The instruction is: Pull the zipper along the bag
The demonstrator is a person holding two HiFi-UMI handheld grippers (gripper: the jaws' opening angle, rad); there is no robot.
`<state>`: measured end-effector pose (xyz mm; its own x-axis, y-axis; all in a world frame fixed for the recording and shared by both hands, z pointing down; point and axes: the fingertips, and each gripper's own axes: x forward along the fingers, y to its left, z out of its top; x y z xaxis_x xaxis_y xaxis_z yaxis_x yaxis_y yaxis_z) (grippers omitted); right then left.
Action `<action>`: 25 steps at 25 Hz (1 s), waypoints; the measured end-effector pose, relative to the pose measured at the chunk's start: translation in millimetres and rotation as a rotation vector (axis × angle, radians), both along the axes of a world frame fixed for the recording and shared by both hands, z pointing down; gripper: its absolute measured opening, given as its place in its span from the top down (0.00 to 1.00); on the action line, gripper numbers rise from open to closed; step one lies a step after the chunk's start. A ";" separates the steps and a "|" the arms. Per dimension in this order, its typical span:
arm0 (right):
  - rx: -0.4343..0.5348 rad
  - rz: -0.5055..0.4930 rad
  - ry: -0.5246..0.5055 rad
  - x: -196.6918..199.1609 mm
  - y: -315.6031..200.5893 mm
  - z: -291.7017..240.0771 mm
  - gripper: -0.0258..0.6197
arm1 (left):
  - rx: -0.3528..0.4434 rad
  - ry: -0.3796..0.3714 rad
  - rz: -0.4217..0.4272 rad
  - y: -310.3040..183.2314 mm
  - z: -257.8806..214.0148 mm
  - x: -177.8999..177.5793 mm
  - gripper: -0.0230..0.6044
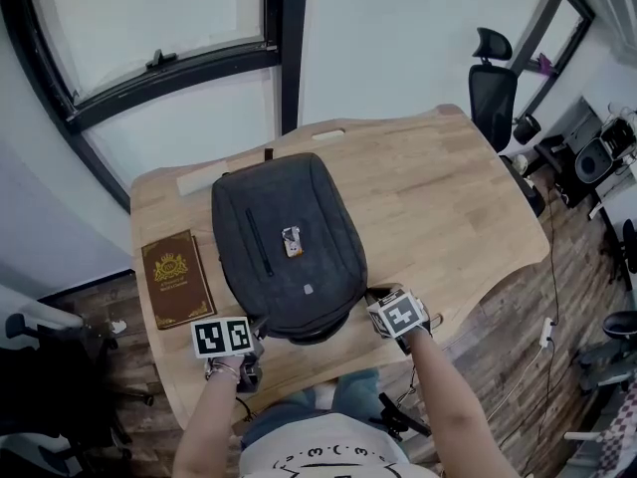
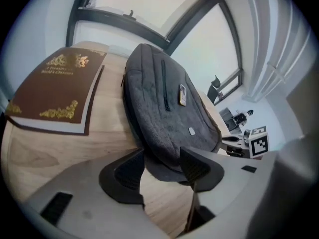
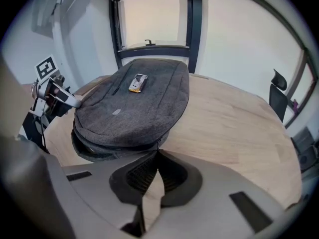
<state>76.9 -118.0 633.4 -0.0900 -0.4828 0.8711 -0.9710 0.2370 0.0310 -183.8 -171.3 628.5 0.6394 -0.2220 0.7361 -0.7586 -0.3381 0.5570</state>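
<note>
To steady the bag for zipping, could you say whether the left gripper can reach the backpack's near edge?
Probably yes: the left gripper is open, the edge of the backpack between its jaws; the book lies aside.

Soft, even daylight pours in through the large window [image 1: 149, 18] at twelve o'clock, washing its panes almost white. The wooden table [image 1: 448, 187] is brightly lit, with only a thin, faint shadow hugging the dark bag [image 1: 289, 257]. The head view is sharp. Both gripper views bend strongly like a fisheye, with black corners. Their close foreground at six o'clock looks soft and unfocused.
</note>
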 end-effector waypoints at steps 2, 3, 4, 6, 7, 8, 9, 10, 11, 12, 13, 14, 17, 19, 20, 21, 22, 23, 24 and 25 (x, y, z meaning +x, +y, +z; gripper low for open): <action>0.004 -0.018 -0.004 1.3 -0.1 -3.2 0.87 | -0.025 0.013 -0.036 0.2 3.8 6.7 0.61; 0.008 -0.021 -0.007 3.2 -0.9 -5.2 0.87 | -0.038 0.013 -0.041 0.3 4.9 10.4 0.62; 0.013 -0.017 -0.012 6.0 -2.1 -7.4 0.87 | -0.053 0.012 -0.037 1.2 6.0 14.8 0.62; 0.027 0.007 -0.024 14.7 -5.7 -11.9 0.87 | -0.089 0.011 -0.014 5.7 8.1 25.8 0.62; 0.034 0.022 -0.028 20.6 -8.4 -14.1 0.87 | -0.109 0.017 -0.004 8.7 9.1 32.4 0.62; 0.041 0.036 -0.027 27.3 -12.0 -16.4 0.87 | -0.131 0.028 0.000 11.5 10.0 39.4 0.62; 0.049 0.048 -0.021 34.7 -16.4 -19.0 0.87 | -0.153 0.042 0.000 14.3 10.8 47.0 0.62; 0.057 0.058 -0.012 42.5 -21.2 -21.8 0.87 | -0.175 0.056 -0.006 17.0 11.3 55.0 0.63; 0.063 0.065 0.002 50.7 -25.9 -24.3 0.87 | -0.191 0.067 -0.015 19.8 11.7 63.5 0.63; 0.066 0.067 0.019 58.9 -29.9 -26.3 0.87 | -0.199 0.076 -0.033 22.2 12.0 71.9 0.64; 0.066 0.064 0.037 66.5 -32.9 -27.4 0.87 | -0.200 0.084 -0.065 23.8 12.6 79.2 0.65; 0.063 0.054 0.054 73.0 -34.9 -27.7 0.87 | -0.196 0.092 -0.112 24.4 13.4 84.8 0.67; 0.054 0.002 0.069 83.0 -36.1 -28.1 0.87 | -0.196 0.124 -0.294 22.5 16.7 90.1 0.72; 0.054 -0.026 0.053 83.4 -32.0 -29.8 0.87 | -0.197 0.131 -0.380 20.7 18.7 88.0 0.75; 0.058 -0.034 0.044 83.3 -29.3 -30.8 0.87 | -0.190 0.130 -0.399 19.7 19.3 87.6 0.76; 0.061 -0.040 0.037 83.8 -26.5 -31.1 0.87 | -0.175 0.128 -0.396 18.7 19.2 88.1 0.77; 0.058 -0.044 0.034 84.9 -23.4 -30.1 0.87 | -0.154 0.126 -0.370 18.0 18.2 89.6 0.77; 0.048 -0.052 0.035 86.4 -19.7 -27.4 0.87 | -0.128 0.122 -0.325 18.0 16.1 91.2 0.76; 0.030 -0.065 0.038 87.3 -15.4 -23.4 0.87 | -0.101 0.114 -0.272 18.6 13.0 92.1 0.74; 0.010 -0.085 0.040 87.0 -10.9 -19.0 0.87 | -0.074 0.099 -0.218 19.6 9.0 91.6 0.72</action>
<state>163.8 -129.0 614.3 -0.0957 -0.4840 0.8698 -0.9454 0.3176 0.0727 -92.2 -151.7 637.6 0.6522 -0.3103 0.6917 -0.7497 -0.1284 0.6493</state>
